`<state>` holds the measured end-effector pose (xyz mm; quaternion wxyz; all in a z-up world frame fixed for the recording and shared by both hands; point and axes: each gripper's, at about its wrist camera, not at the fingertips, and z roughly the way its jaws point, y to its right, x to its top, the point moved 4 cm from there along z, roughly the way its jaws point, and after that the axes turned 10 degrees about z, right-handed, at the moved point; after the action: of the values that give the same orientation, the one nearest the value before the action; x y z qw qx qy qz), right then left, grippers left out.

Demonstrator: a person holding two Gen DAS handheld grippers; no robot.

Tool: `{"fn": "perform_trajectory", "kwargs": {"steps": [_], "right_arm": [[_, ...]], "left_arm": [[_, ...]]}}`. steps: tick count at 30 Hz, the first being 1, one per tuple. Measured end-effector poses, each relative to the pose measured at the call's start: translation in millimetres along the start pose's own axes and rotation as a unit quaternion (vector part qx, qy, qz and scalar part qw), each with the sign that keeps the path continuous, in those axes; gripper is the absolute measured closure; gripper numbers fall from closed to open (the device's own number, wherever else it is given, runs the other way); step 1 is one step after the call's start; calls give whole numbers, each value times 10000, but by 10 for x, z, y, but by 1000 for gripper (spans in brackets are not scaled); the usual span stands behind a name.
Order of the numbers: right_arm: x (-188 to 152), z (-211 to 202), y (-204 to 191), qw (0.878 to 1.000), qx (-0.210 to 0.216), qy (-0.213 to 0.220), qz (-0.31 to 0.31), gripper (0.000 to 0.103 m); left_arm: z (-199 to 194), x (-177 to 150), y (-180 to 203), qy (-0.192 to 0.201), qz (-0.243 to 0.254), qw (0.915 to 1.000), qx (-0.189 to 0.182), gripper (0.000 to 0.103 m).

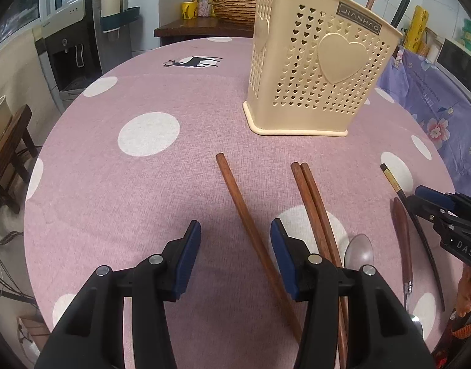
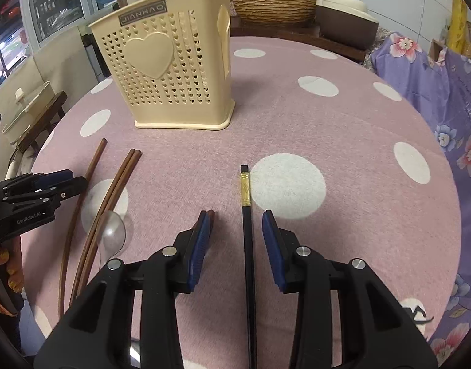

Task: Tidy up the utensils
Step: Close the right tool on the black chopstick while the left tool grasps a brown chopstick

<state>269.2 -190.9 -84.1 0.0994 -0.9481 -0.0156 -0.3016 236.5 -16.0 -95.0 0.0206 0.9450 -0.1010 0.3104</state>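
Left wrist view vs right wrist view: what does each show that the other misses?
Left wrist only: a deer print on the tablecloth beyond the left tool, a water dispenser, and a wooden-handled utensil lying flat.

Right wrist only: the black chopstick lying between the open right tool fingers, untouched, and a rice cooker.

Both: the cream holder, three brown chopsticks, a clear spoon, the woven basket.

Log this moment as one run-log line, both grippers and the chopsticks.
left gripper: open, over single brown chopstick | right gripper: open, astride black chopstick | holder: upright on table
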Motion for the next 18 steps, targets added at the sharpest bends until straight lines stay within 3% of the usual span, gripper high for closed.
{"fn": "perform_trajectory", "kwargs": {"steps": [4,8,18], "right_arm": [[49,86,16,10000,-50,-48,-17,69],[63,186,34,9999,-27,-153,48,79],[185,309,17,9996,-230,-67,-129,83]], "left_arm": [[57,73,13,2,-14,10000,39,58],[105,133,30,14,38,9999,107,73],[140,182,82,41,78,9999,115,77]]}}
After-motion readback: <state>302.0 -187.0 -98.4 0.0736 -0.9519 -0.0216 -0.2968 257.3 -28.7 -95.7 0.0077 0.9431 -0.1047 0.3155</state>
